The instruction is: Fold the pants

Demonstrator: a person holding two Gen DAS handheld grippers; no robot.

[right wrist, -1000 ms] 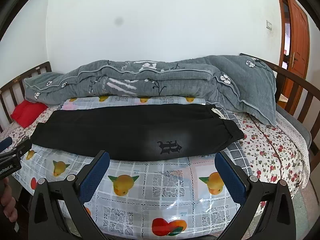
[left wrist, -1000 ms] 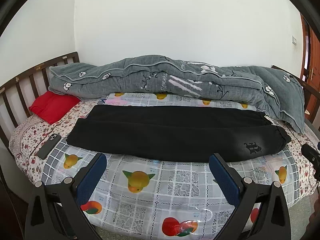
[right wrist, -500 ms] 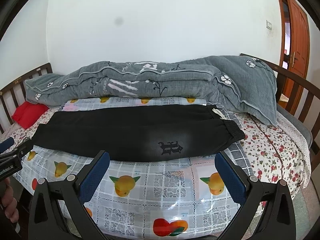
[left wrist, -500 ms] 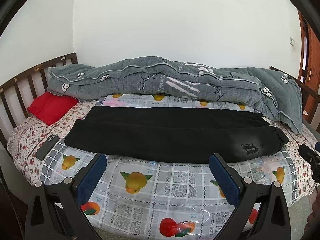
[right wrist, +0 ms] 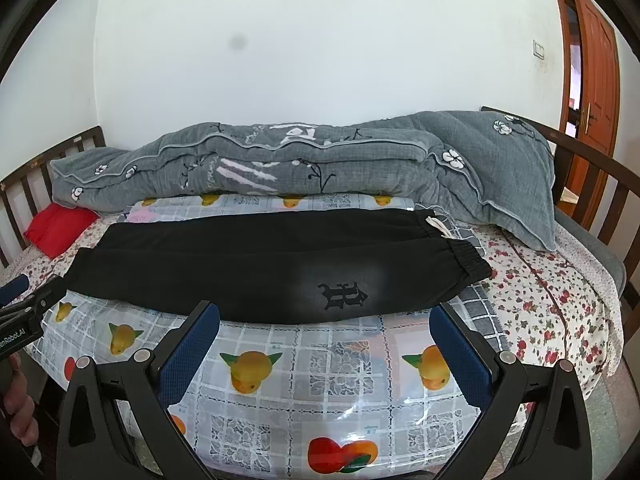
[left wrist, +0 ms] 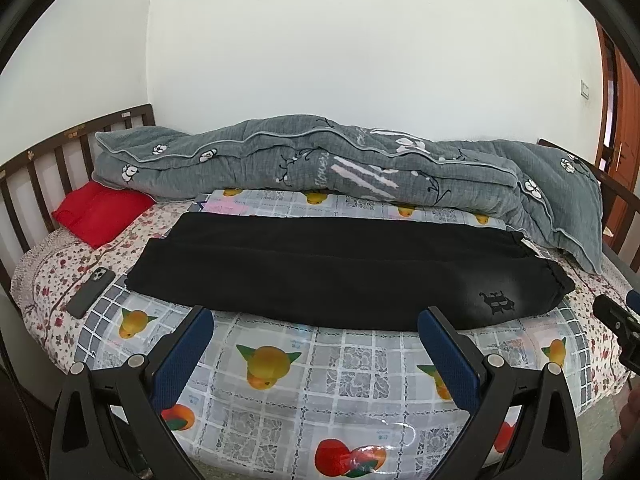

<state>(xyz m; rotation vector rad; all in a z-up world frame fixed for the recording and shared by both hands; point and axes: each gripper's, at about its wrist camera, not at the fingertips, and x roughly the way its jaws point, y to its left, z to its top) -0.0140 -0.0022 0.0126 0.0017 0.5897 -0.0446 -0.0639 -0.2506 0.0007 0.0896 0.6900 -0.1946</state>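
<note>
Black pants [left wrist: 328, 268] [right wrist: 256, 264] lie flat across the bed, folded lengthwise with one leg over the other, waistband at the right and cuffs at the left. A dark emblem [right wrist: 342, 294] marks the near side by the waist. My left gripper [left wrist: 316, 320] hovers open just short of the pants' near edge, nothing between its blue pads. My right gripper [right wrist: 324, 316] is open too, in front of the emblem, empty. Each gripper shows at the edge of the other's view.
A fruit-print plastic sheet [left wrist: 320, 368] covers the bed under the pants. A rolled grey quilt [left wrist: 320, 168] lies along the far side. A red pillow [left wrist: 100, 212] and a phone [left wrist: 90, 292] sit at the left. Wooden rails [right wrist: 592, 176] bound both ends; a door [right wrist: 596, 72] stands right.
Both grippers have drawn back and risen slightly, so the bed looks a little farther and lower. The pants have not moved and both grippers stay open.
</note>
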